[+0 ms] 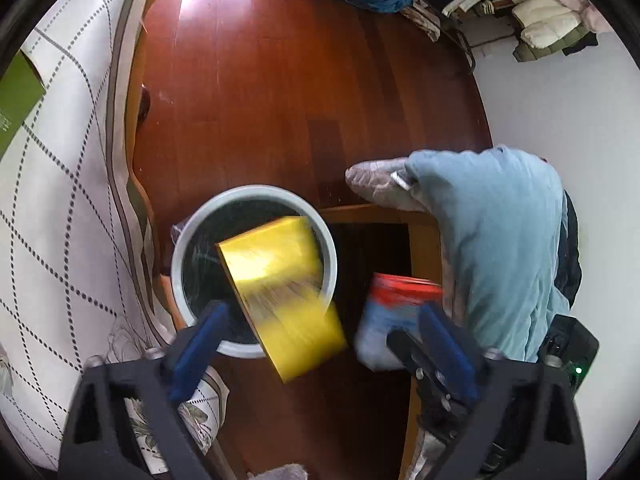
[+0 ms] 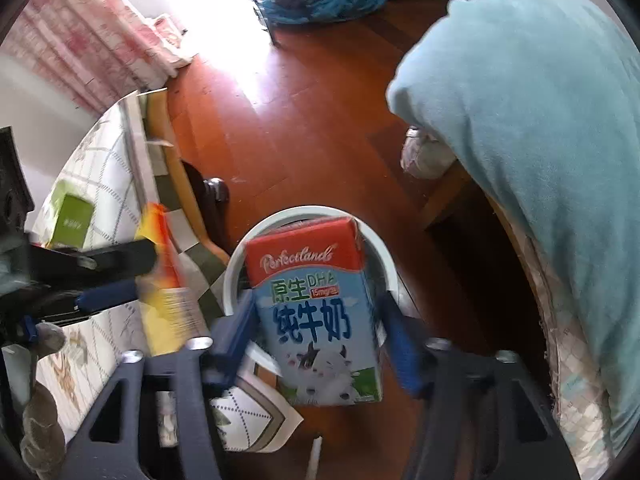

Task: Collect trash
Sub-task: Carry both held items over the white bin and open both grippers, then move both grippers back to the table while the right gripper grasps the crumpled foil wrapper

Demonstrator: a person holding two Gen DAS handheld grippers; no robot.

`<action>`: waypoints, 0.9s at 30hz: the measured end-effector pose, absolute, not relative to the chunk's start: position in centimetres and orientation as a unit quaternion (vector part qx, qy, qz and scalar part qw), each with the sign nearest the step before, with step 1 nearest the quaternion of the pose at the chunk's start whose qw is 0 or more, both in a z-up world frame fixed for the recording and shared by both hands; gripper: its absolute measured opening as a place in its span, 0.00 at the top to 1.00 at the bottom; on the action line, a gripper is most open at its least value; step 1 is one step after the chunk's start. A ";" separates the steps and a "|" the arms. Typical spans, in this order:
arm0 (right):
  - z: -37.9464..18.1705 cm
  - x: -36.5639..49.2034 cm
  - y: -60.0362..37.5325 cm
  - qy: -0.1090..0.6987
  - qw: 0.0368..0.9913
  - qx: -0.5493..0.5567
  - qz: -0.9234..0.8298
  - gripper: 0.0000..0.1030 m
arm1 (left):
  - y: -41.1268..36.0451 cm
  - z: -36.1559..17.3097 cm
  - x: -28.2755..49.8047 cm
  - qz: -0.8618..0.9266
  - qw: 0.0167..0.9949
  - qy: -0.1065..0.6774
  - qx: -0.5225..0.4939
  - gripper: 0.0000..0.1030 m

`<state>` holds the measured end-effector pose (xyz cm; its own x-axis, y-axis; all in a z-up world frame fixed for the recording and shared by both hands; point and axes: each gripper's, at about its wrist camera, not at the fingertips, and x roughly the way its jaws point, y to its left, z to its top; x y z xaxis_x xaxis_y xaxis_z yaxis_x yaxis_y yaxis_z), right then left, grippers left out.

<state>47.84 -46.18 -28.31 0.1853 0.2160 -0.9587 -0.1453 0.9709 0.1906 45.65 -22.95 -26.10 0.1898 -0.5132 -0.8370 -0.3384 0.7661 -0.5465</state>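
Trash is seen in both grippers above a round white bin (image 1: pixel 256 200) lined with a black bag, which stands on the red-brown wooden floor (image 1: pixel 280 80) beside a table covered with a white checked tablecloth (image 1: pixel 60 200).

At the left of the left wrist view, a green box (image 1: pixel 16 100) lies on the tablecloth. The left gripper (image 1: pixel 320 328) is pointed steeply downward over the bin, its blue fingers (image 1: pixel 200 340) spread wide apart. A yellow carton (image 1: pixel 280 292), blurred, is seen between them over the bin's near rim; it lies clear of the left finger, and whether the right finger touches it cannot be told. Further right, the milk carton (image 1: pixel 396 312) shows beside the right finger, and a light blue cloth (image 1: pixel 500 240) is draped over a wooden chair.

In the right wrist view, the left gripper (image 2: pixel 132 276) enters from the left edge, level with the table, with the yellow carton (image 2: pixel 168 292) blurred at its tips. The right gripper (image 2: pixel 316 328) is angled downward toward the bin (image 2: pixel 384 256). A blue and red "Perfectland" milk carton (image 2: pixel 316 312) stands upright between its blue fingers (image 2: pixel 236 336), which are set on either side of it; a narrow gap appears at the right finger, so a firm grip cannot be told. The carton hangs just above the bin's near rim. The light blue cloth (image 2: pixel 520 120) fills the right side.
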 end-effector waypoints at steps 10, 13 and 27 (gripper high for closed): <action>-28.5 46.0 -47.0 0.623 0.778 0.006 0.085 0.02 | -20.7 -24.6 39.3 0.068 0.766 0.611 -0.186 0.04; -27.8 44.8 -46.0 0.619 0.780 0.006 0.093 0.01 | -19.0 -23.5 36.6 0.109 0.779 0.592 -0.176 0.04; -21.5 39.6 -28.4 0.594 0.759 -0.002 0.269 0.01 | -1.3 -19.4 26.2 0.315 0.767 0.535 -0.161 0.04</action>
